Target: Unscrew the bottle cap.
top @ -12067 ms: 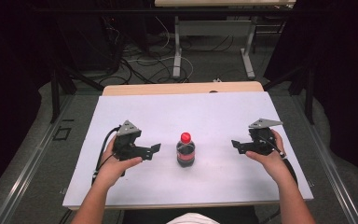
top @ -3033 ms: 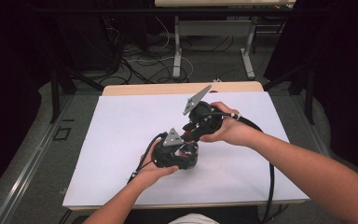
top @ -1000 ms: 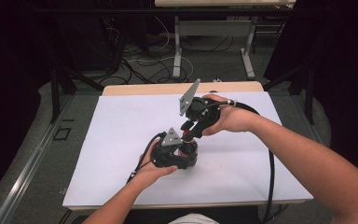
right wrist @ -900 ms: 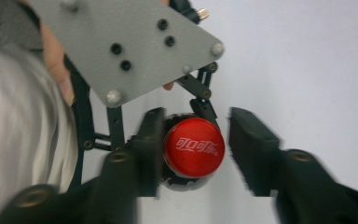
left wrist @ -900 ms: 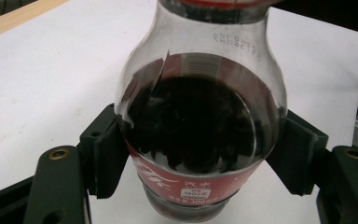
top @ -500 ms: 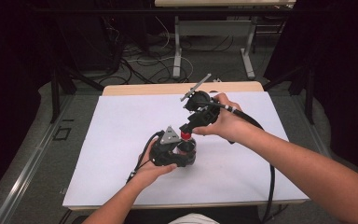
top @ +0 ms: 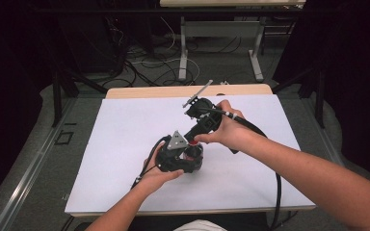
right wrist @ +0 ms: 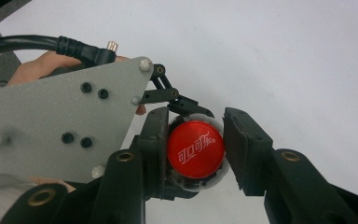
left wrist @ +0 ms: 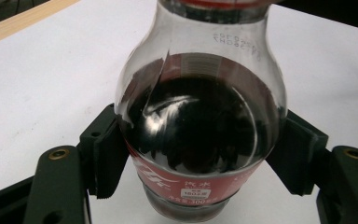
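Left hand-held gripper [top: 185, 161]: nearest the person on the high view, held low over the worktop; in the left gripper view its two black jaws are clamped on the belly of the bottle, one pad pressing each side of the red label.
Left hand [top: 156, 174]: wrapped round the rear of that hand-held gripper, forearm coming in from the bottom edge.
Bottle [left wrist: 200, 121]: clear plastic, filled with dark drink up to its shoulder, standing upright on the worktop near its middle; the label band sits low, with small white print at the bottom.
Cap [right wrist: 196, 149]: red, with white lettering, seated on the bottle neck.
Right hand-held gripper [right wrist: 193, 151]: comes down on the cap from above and behind; in the right gripper view the left jaw touches the cap and the right jaw stands a sliver off it, so whether it truly grips I cannot tell.
Right hand [top: 226, 132]: grasps that hand-held gripper's handle, its cable trailing back along the forearm.
Worktop [top: 125, 130]: white sheet over a wooden top.
Floor beyond: dark, with loose cables and grey table legs.
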### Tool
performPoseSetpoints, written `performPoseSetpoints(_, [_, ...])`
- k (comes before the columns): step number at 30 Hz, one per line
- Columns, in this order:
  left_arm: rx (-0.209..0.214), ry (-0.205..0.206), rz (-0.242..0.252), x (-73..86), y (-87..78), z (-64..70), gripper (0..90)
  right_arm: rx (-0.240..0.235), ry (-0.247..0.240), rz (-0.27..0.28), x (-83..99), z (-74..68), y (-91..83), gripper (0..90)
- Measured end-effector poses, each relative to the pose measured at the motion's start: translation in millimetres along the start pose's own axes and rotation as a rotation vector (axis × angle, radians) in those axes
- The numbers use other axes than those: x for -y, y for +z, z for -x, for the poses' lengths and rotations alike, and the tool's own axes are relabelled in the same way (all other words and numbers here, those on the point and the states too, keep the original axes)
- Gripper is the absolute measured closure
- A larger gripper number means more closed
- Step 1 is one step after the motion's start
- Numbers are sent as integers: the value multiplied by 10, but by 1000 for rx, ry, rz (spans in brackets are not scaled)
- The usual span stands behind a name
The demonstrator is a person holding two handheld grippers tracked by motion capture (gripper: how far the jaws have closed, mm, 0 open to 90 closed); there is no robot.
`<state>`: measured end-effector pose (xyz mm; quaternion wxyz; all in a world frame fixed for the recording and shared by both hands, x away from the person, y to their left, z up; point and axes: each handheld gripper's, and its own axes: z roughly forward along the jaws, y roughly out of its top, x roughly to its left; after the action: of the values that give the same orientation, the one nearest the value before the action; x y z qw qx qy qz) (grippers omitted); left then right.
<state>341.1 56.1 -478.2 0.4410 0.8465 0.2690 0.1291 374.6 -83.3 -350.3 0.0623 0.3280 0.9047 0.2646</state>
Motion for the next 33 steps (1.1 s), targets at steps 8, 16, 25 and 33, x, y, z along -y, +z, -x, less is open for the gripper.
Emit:
performPoseSetpoints(8, [21,-2,3,7,12,19,300,-118,-281,-64,-65,75,0,613])
performPoseSetpoints(16, [37,2,-6,14,9,25,300,-222,-597,-51,-80,138,6,615])
performPoseSetpoints(25, [7,-6,11,9,-2,-11,300,-144,-197,14,-86,153,-126,433])
performPoseSetpoints(33, [1,-7,12,4,0,5,300,4,14,2,-47,-3,-112,552])
